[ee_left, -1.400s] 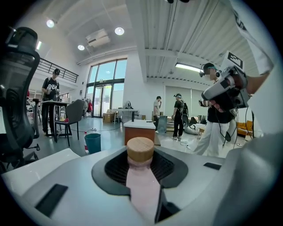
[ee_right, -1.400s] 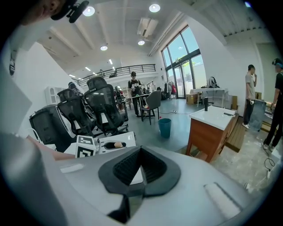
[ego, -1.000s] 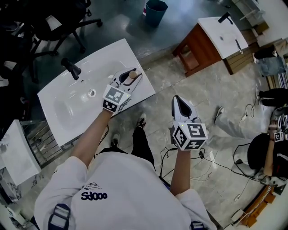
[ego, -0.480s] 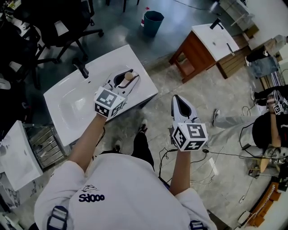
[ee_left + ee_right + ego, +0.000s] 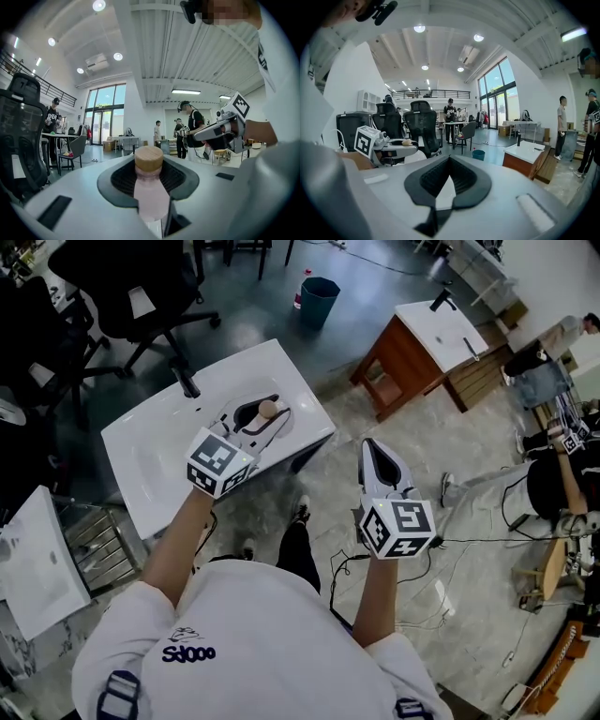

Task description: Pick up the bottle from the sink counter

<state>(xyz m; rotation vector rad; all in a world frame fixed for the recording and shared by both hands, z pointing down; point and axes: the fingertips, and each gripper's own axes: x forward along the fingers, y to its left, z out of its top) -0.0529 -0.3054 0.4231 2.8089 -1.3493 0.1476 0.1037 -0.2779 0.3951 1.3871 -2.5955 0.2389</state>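
A pale pink bottle [image 5: 149, 197] with a round wooden cap [image 5: 267, 410] lies lengthwise between the jaws of my left gripper [image 5: 274, 412], cap pointing away from me. The left gripper is shut on it and holds it in the air over the right end of the white sink counter [image 5: 159, 460]. Most of the bottle's body is hidden by the jaws in the head view. My right gripper [image 5: 373, 446] hangs over the floor to the right of the counter, jaws together with nothing between them [image 5: 449, 160].
A black faucet [image 5: 185, 381] stands at the counter's back edge beside the basin. A wooden cabinet with a second sink [image 5: 412, 343] stands at upper right, a blue bin [image 5: 319, 292] behind. Office chairs [image 5: 122, 282] are at upper left, cables [image 5: 469, 545] and people at right.
My left gripper, still gripping the bottle, has drifted a little left and toward me over the counter. The head view has swung, so the sink sits further right. The right gripper has barely moved.
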